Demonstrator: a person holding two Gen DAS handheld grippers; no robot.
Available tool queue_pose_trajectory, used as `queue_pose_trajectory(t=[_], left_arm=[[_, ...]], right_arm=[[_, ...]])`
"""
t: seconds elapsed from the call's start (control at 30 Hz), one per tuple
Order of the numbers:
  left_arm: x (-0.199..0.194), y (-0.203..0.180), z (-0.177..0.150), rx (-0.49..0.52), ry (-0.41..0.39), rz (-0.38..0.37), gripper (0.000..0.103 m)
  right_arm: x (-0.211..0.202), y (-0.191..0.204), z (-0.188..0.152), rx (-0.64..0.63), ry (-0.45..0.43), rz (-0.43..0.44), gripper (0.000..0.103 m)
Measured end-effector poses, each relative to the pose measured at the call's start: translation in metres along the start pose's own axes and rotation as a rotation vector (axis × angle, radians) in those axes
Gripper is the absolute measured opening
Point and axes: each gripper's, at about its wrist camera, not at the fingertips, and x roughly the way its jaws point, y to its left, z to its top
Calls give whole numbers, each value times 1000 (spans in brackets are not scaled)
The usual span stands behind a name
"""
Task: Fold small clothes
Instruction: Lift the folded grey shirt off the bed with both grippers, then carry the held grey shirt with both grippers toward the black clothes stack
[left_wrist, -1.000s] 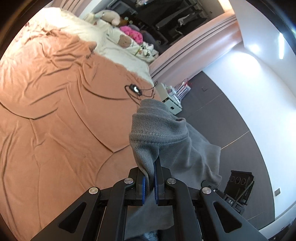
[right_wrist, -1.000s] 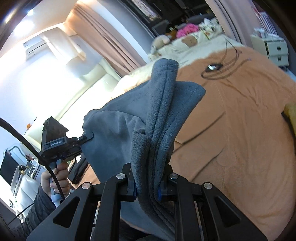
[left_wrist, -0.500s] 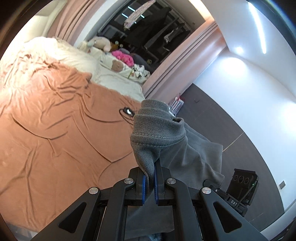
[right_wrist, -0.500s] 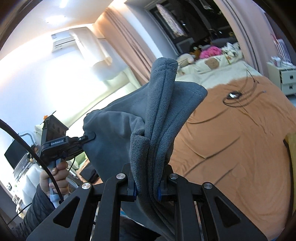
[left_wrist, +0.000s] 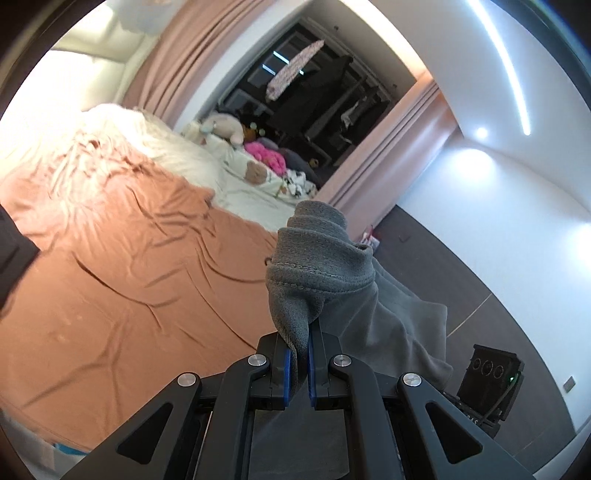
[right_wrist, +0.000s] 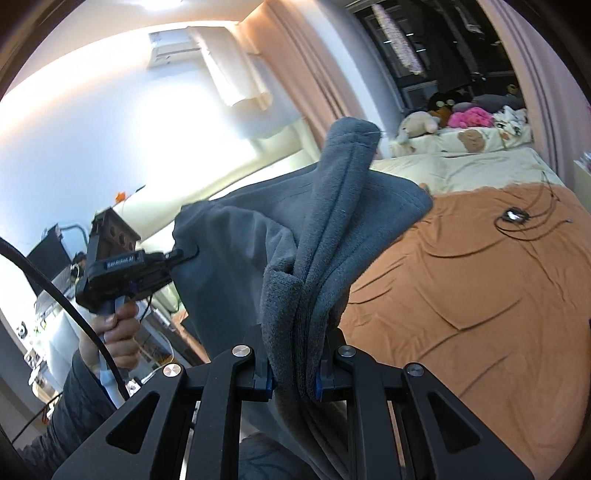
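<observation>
Garment (left_wrist: 325, 266) lifted higher vs before; orange bedsheet (left_wrist: 129, 288) wrinkled, curtains (left_wrist: 177, 55) behind.

A plain grey garment (left_wrist: 332, 266) is seen against a rust-orange bedspread (left_wrist: 129, 277). Cream bedding (right_wrist: 461, 162), a bright pink plush (right_wrist: 471, 117) and dusty-pink curtains (left_wrist: 177, 62) are shown.

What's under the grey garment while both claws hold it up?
The grey garment hangs from the right claw and the left claw, above the orange bedspread. The sheet beside it looks bare apart from a cable; the stretch directly beneath is covered.
</observation>
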Motion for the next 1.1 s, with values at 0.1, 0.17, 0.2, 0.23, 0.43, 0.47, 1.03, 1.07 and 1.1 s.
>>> queue_pose_trajectory(t=[0.1, 0.17, 0.2, 0.23, 0.43, 0.47, 1.03, 1.07, 1.1], left_arm=[[-22, 13, 7, -5, -33, 4, 6], [-38, 23, 11, -14, -56, 10, 6], [-43, 28, 13, -15, -65, 15, 6], [-50, 33, 15, -17, -74, 21, 6], [-98, 69, 25, -29, -131, 79, 6], [-105, 76, 27, -34, -143, 89, 6], [-200, 199, 57, -103, -267, 292, 6], [-205, 206, 59, -105, -270, 298, 6], [-209, 210, 63, -106, -274, 306, 6]], right_arm=[[14, 6, 11, -26, 20, 19, 11], [25, 9, 19, -47, 33, 26, 11], [29, 12, 22, -56, 40, 32, 11], [34, 14, 24, -65, 47, 38, 11], [75, 28, 48, -110, 110, 93, 11], [82, 32, 52, -124, 119, 109, 11], [196, 60, 74, -278, 238, 284, 11], [203, 63, 74, -285, 242, 288, 11], [208, 64, 75, -288, 247, 291, 11]])
